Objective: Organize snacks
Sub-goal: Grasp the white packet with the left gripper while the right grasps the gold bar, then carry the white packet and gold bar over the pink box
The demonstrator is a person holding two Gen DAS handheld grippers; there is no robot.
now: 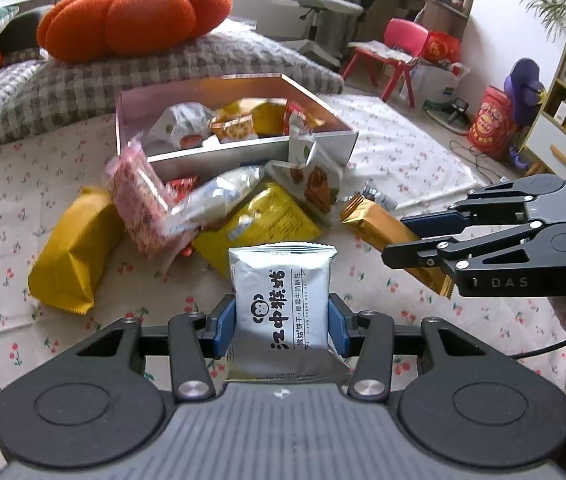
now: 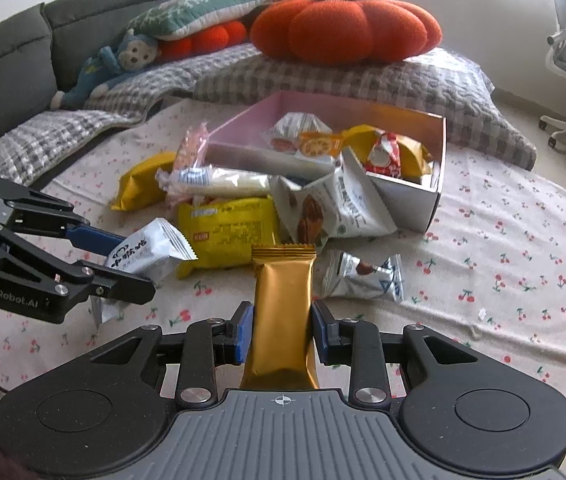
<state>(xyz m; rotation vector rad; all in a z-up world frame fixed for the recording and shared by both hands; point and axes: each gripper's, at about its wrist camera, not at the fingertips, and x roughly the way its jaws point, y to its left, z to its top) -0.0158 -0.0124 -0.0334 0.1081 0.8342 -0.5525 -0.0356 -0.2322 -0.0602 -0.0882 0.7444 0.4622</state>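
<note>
My left gripper (image 1: 282, 326) is shut on a silver biscuit packet (image 1: 281, 300) with black lettering, held upright above the cloth; the same packet (image 2: 147, 252) shows at the left of the right wrist view. My right gripper (image 2: 281, 330) is shut on a gold snack bar (image 2: 281, 312), also visible as the gold bar (image 1: 379, 226) at the right of the left wrist view. An open pink-lined box (image 1: 335, 144) behind holds several snacks. A heap of loose packets (image 2: 235, 208) lies in front of it.
Everything rests on a cherry-print cloth (image 2: 503, 264). A large yellow bag (image 1: 73, 256) lies left of the heap and a small silver packet (image 2: 363, 276) lies right of the gold bar. Checked cushions (image 1: 187, 64) and an orange pumpkin pillow (image 1: 135, 12) sit behind the box.
</note>
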